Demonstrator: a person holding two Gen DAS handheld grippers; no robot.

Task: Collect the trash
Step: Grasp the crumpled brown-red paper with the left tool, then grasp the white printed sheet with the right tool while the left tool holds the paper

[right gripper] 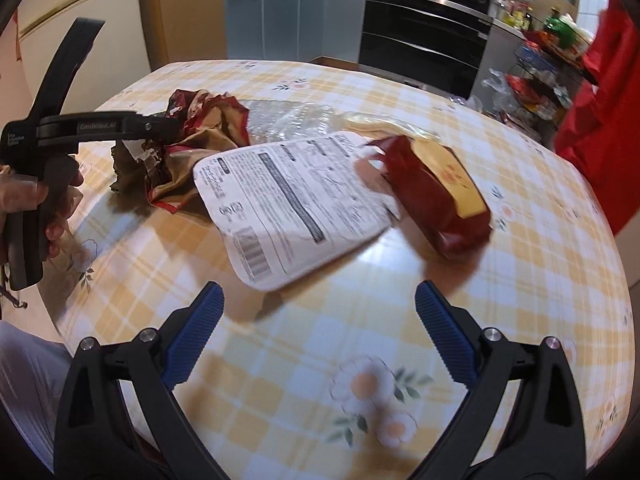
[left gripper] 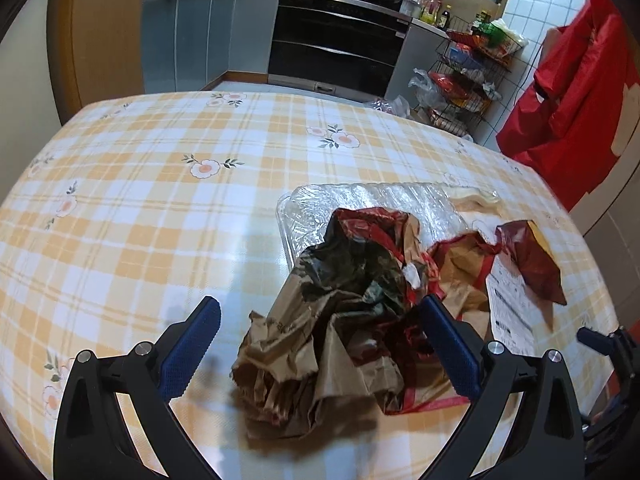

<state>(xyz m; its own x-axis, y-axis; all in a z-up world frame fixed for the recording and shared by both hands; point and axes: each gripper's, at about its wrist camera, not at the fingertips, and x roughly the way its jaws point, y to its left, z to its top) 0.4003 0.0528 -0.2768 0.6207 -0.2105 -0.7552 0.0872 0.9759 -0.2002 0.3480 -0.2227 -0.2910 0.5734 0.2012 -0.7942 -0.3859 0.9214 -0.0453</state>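
A crumpled brown and red paper bag lies on the checked tablecloth. My left gripper is open, its blue fingers on either side of the bag's near end. Behind the bag lies a clear plastic tray. To the right are a white printed sheet and a dark red wrapper. In the right wrist view my right gripper is open and empty, just short of the white sheet. The red wrapper lies right of the sheet, the crumpled bag to the left by the left gripper's body.
The round table's edge curves away on the right. A red garment hangs beyond it. A wire rack full of packets and a black oven stand in the kitchen behind.
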